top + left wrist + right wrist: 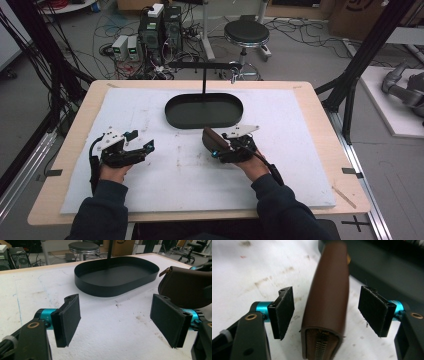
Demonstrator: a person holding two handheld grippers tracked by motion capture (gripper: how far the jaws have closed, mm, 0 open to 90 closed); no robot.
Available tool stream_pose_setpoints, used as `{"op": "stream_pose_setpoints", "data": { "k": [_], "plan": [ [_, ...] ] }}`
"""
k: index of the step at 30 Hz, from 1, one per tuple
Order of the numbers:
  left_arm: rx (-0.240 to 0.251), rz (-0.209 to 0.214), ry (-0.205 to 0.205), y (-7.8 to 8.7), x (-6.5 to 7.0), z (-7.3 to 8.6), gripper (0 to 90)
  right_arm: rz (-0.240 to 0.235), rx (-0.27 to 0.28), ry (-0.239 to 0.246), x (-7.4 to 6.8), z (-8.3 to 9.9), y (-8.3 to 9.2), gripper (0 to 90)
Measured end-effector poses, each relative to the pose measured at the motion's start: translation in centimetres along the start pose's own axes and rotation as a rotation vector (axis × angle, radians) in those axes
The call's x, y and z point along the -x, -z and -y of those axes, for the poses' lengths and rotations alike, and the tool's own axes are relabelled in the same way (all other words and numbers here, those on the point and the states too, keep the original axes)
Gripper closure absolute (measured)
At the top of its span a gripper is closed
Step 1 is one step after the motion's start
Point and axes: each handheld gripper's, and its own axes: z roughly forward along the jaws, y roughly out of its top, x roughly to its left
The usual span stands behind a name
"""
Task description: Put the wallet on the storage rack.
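A person stands at a white-padded table (280, 185) with two grippers. The right gripper (325, 312) straddles one brown zipped pouch (328, 297) standing on edge just before one black oval tray (204, 111), pads spread clear of it. The left gripper (117, 317) waits alongside, spread and empty.

Brown pouch (327, 297), black tray (204, 110), white stained mat (190, 170)
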Motion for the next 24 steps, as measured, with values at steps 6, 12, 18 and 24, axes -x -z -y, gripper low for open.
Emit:
{"op": "stream_pose_setpoints", "data": {
  "k": [6, 12, 18, 24],
  "plan": [
    [0.003, -0.003, 0.003, 0.1, -0.1, 0.0, 24.2, -0.002, -0.051, -0.008, -0.3, 0.3, -1.0, 57.3],
    [0.001, -0.005, 0.002, 0.1, -0.1, 0.0, 24.2, -0.015, -0.04, 0.007, -0.2, 0.0, -0.7, 64.2],
    [0.0, -0.004, 0.0, 0.0, -0.1, 0.0, 24.3, -0.036, 0.035, -0.012, 0.7, -1.5, 0.0, 64.2],
    [0.002, -0.003, 0.002, -0.1, -0.1, 0.0, 24.2, -0.033, 0.083, -0.048, 3.4, -3.9, -0.1, 64.2]
  ]
}}
